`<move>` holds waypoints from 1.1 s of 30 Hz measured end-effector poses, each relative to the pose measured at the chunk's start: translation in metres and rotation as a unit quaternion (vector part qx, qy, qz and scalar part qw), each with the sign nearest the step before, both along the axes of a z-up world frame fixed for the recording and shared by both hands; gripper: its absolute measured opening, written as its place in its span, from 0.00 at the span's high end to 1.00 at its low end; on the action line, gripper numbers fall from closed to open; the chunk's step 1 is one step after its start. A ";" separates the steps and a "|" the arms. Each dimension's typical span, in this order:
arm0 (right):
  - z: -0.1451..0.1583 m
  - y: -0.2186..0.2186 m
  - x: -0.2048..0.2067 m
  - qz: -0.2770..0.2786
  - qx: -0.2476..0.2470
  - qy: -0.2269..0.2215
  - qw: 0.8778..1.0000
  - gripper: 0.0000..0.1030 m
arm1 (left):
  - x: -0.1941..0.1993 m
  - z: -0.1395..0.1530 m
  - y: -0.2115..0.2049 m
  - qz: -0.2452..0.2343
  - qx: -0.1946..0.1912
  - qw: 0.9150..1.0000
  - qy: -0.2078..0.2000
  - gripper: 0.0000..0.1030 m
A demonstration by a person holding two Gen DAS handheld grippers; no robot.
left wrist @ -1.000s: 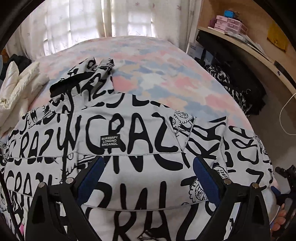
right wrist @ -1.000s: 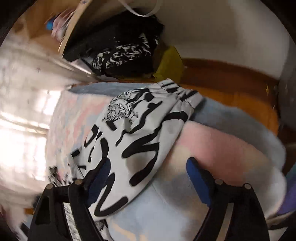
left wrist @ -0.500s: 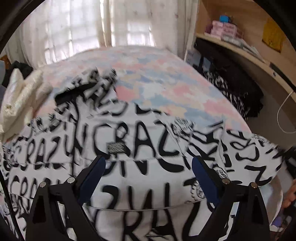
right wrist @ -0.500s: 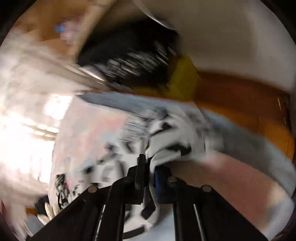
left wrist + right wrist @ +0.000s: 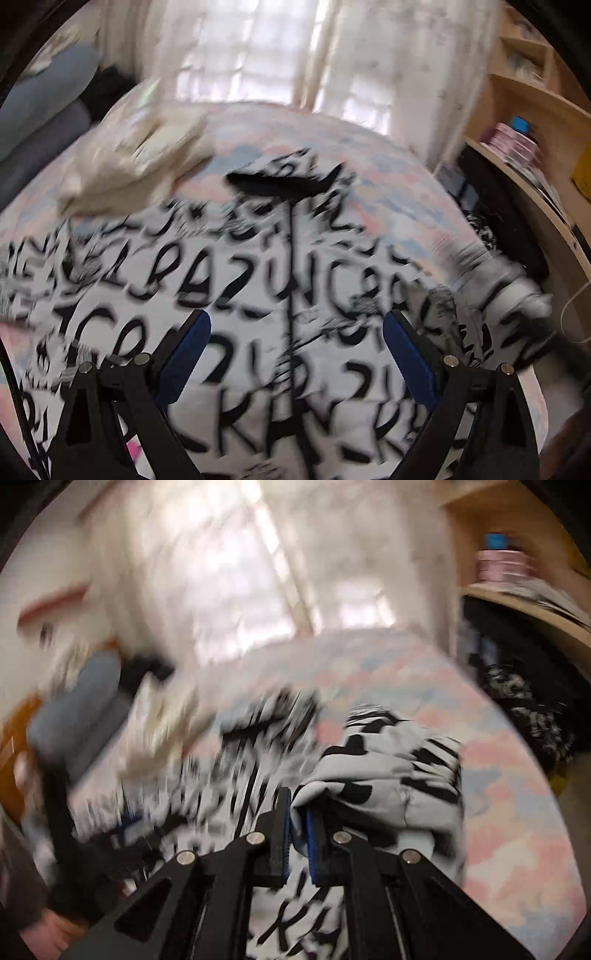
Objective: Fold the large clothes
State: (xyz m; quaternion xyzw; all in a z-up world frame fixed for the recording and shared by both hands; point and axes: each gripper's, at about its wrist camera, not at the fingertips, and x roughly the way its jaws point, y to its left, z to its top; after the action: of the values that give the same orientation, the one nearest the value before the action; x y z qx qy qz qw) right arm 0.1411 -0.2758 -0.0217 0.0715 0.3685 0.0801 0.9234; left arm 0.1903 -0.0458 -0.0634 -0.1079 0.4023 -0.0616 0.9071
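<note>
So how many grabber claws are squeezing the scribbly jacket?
1. The right gripper is shut on the jacket sleeve. The left gripper is open above it, holding nothing.

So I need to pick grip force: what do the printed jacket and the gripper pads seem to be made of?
The printed jacket looks like soft matte woven or knit cloth: it bunches into rounded folds in the right gripper. The pads on the left gripper look like matte blue rubber or foam; blur leaves that open.
</note>
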 end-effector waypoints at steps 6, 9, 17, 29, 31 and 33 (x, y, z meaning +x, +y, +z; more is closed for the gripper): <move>-0.094 0.037 -0.009 0.046 0.024 0.117 0.992 0.51 | -0.012 -0.043 0.033 -0.001 0.006 0.999 0.045 0.09; -0.101 0.025 -0.026 0.037 0.064 0.124 0.989 0.51 | -0.018 -0.054 0.035 -0.014 -0.006 0.998 0.060 0.09; -0.123 -0.021 -0.054 -0.039 0.134 0.115 0.983 0.50 | -0.019 -0.069 0.019 -0.054 -0.045 0.994 0.080 0.09; -0.150 -0.014 -0.065 -0.051 0.122 0.100 0.986 0.50 | 0.028 -0.111 0.007 -0.048 -0.048 0.990 0.122 0.26; -0.151 -0.016 -0.066 -0.050 0.125 0.099 0.986 0.50 | 0.038 -0.117 -0.001 -0.047 -0.043 0.989 0.131 0.27; -0.153 -0.017 -0.066 -0.051 0.131 0.099 0.985 0.50 | 0.045 -0.120 -0.013 -0.055 -0.026 0.990 0.128 0.35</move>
State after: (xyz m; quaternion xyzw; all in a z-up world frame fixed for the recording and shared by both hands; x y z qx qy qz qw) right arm 0.0756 -0.2932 -0.1748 0.2179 0.4404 0.0731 0.8679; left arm 0.2358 -0.0587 -0.1831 -0.1160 0.5185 -0.1077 0.8403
